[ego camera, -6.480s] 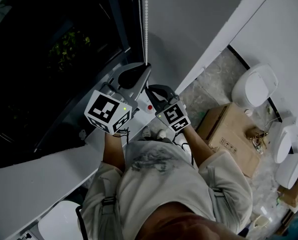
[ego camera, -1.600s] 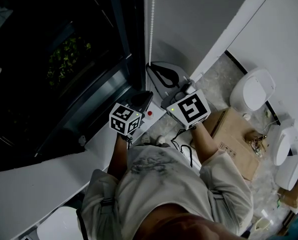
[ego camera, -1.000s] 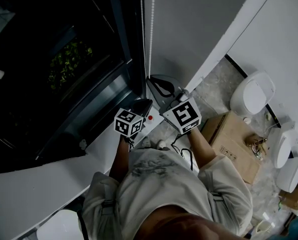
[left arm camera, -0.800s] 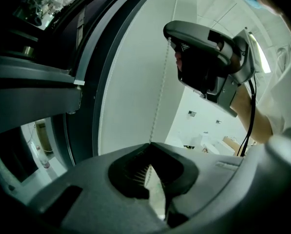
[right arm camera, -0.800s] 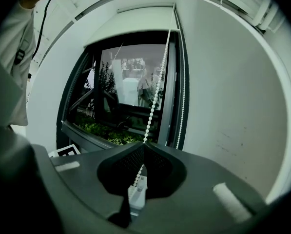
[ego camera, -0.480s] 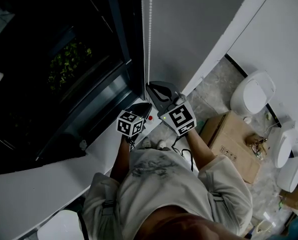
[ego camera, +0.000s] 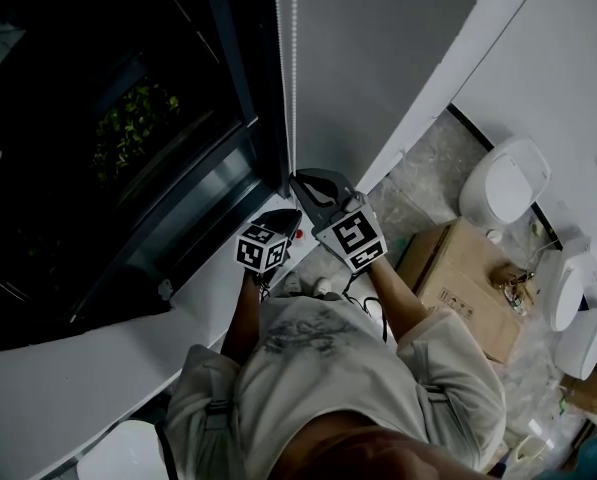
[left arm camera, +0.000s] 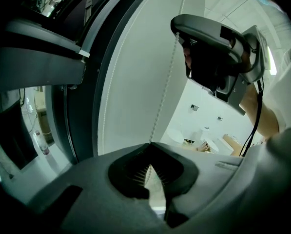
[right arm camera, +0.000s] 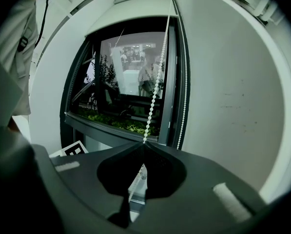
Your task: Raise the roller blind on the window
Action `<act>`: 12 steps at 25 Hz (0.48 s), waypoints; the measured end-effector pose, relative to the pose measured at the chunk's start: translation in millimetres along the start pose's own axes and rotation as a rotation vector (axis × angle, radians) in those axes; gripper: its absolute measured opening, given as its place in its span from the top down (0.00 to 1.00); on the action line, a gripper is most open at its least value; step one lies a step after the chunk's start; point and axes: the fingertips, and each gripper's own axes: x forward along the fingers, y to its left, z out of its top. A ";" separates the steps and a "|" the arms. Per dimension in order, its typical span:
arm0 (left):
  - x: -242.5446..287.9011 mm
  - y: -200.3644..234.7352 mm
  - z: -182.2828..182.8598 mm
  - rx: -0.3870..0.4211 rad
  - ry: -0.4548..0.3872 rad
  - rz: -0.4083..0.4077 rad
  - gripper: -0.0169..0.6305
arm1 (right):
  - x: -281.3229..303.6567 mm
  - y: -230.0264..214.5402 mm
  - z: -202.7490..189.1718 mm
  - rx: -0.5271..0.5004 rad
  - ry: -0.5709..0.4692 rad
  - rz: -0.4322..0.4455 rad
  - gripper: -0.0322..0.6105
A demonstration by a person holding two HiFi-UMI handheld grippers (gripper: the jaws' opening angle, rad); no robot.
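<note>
A white bead chain hangs beside the dark window. My right gripper is shut on one strand of it, and in the right gripper view the chain runs up from the closed jaws. A second strand hangs free beside the frame. Just below, my left gripper is shut on the chain, which rises from its jaws to the right gripper. The blind's white roll sits at the window top, and the glass is uncovered.
A white sill runs under the window. The dark window frame stands close to the chain. On the floor to the right lie a cardboard box and several white rounded fixtures.
My right gripper has come down along the chain and now sits close above the left gripper. The left gripper has hardly moved.
</note>
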 end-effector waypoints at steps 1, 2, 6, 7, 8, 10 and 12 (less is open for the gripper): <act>0.3 -0.2 -1.1 0.002 0.000 0.003 0.96 | -0.6 -0.2 -1.4 0.000 0.002 -0.001 0.94; 0.4 -0.5 -1.5 0.006 -0.003 0.006 0.96 | -1.4 -0.6 -2.1 0.000 0.003 -0.001 0.94; 0.0 -1.7 -1.9 0.027 -0.017 0.020 0.96 | -2.9 -0.9 -2.8 -0.010 0.006 0.001 0.94; -0.5 -2.7 -2.3 0.031 -0.020 0.021 0.95 | -3.4 -0.7 -2.9 -0.011 0.006 0.002 0.94; -1.4 -3.8 -2.5 0.035 -0.023 0.022 0.95 | -4.0 -0.5 -2.8 -0.012 0.006 0.003 0.93; -4.2 -6.2 -1.9 0.040 -0.034 0.024 0.95 | -4.8 -0.4 -2.2 -0.014 0.004 0.006 0.94; -8.5 -8.2 -0.3 0.040 -0.051 0.025 0.95 | -4.7 -0.4 -1.7 -0.017 0.002 0.009 0.93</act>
